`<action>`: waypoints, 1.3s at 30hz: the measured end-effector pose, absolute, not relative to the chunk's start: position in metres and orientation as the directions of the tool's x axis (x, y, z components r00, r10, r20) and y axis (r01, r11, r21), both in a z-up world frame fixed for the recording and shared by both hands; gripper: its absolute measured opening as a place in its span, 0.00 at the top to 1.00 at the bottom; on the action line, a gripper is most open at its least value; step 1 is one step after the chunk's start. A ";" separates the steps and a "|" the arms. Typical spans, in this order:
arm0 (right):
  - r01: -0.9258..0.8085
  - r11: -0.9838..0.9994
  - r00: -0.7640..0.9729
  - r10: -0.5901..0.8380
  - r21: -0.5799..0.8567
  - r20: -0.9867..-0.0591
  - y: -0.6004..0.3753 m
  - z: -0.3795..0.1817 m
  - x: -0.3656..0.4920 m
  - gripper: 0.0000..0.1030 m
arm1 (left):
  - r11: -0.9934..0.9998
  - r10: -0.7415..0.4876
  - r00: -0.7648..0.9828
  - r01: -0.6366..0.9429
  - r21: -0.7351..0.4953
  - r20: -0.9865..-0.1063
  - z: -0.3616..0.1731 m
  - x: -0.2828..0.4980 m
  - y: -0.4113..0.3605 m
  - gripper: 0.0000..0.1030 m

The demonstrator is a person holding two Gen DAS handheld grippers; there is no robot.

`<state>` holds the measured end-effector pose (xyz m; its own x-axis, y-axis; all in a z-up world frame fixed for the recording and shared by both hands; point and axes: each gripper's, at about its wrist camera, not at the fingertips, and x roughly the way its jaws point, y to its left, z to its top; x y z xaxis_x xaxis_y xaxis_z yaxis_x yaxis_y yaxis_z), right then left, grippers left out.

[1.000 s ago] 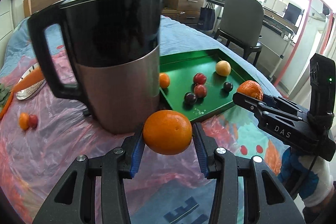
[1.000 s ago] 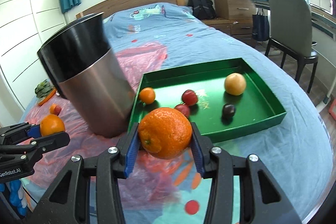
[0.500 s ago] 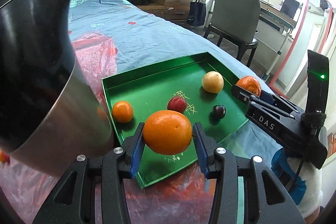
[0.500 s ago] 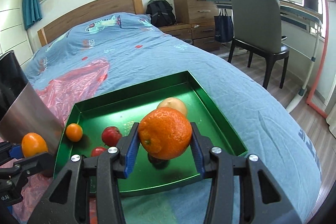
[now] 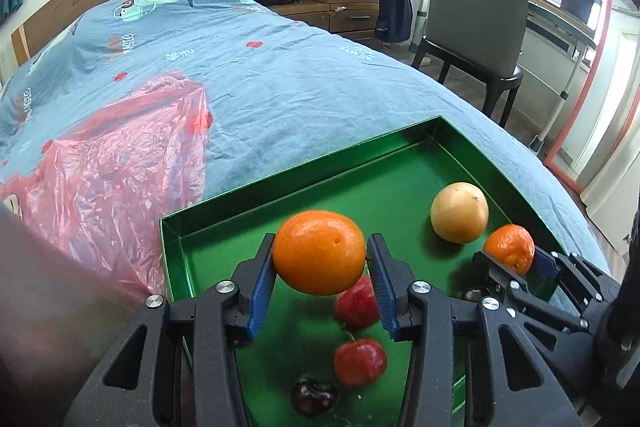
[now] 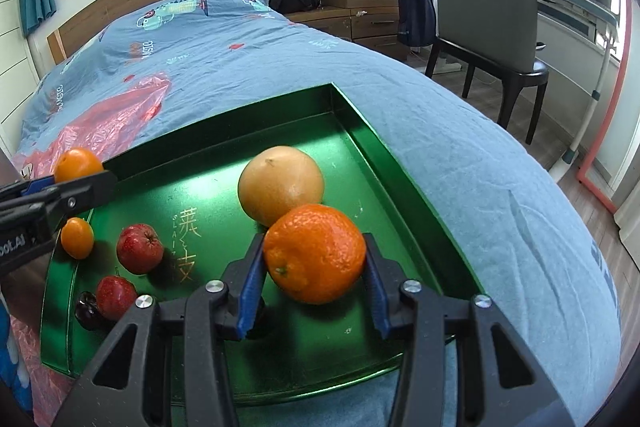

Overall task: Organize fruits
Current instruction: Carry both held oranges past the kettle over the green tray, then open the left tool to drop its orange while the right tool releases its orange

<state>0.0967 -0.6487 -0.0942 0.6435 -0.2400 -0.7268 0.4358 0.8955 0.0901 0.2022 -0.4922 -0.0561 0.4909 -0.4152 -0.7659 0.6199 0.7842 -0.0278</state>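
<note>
- Left gripper [image 5: 320, 281] clamps a smooth round orange [image 5: 319, 252] above the glossy green metal tray [image 5: 280, 203].
- Right gripper [image 6: 314, 289] grips a pebbly mandarin [image 6: 315, 253] just before a pale round fruit [image 6: 281, 183].

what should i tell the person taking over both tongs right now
Left tongs: shut on a smooth orange, held above the near left part of the green tray.
Right tongs: shut on a bumpy orange, held over the tray's right side, in front of the yellow fruit.
Already in the tray: yellow fruit, two red fruits, a small orange, a dark fruit.
Left to do: lower and release both oranges into free tray space. Whether more fruit waits outside the tray is not visible.
</note>
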 end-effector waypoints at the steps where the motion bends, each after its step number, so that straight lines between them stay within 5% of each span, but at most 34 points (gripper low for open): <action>1: 0.432 0.899 0.637 -0.244 0.076 -0.731 -0.647 -0.096 0.099 0.23 | 0.788 -0.410 0.490 0.614 -0.028 -0.769 -0.059 0.207 -0.495 0.62; 23: 0.462 0.883 0.643 -0.266 0.086 -0.718 -0.650 -0.103 0.104 0.20 | 0.811 -0.387 0.408 0.578 -0.094 -0.827 -0.103 0.231 -0.502 0.62; 33: 0.466 0.881 0.647 -0.271 0.087 -0.713 -0.650 -0.103 0.104 0.05 | 0.809 -0.375 0.413 0.582 -0.076 -0.830 -0.100 0.230 -0.503 0.61; 39: 0.467 0.880 0.649 -0.276 0.084 -0.709 -0.649 -0.101 0.103 0.00 | 0.807 -0.366 0.446 0.590 -0.039 -0.816 -0.094 0.225 -0.502 0.51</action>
<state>0.1026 -0.6488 -0.1010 0.6491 -0.2763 -0.7088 0.4667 0.8804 0.0841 0.2247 -0.5024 -0.0940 0.4464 -0.3663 -0.8165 0.5898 0.8066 -0.0394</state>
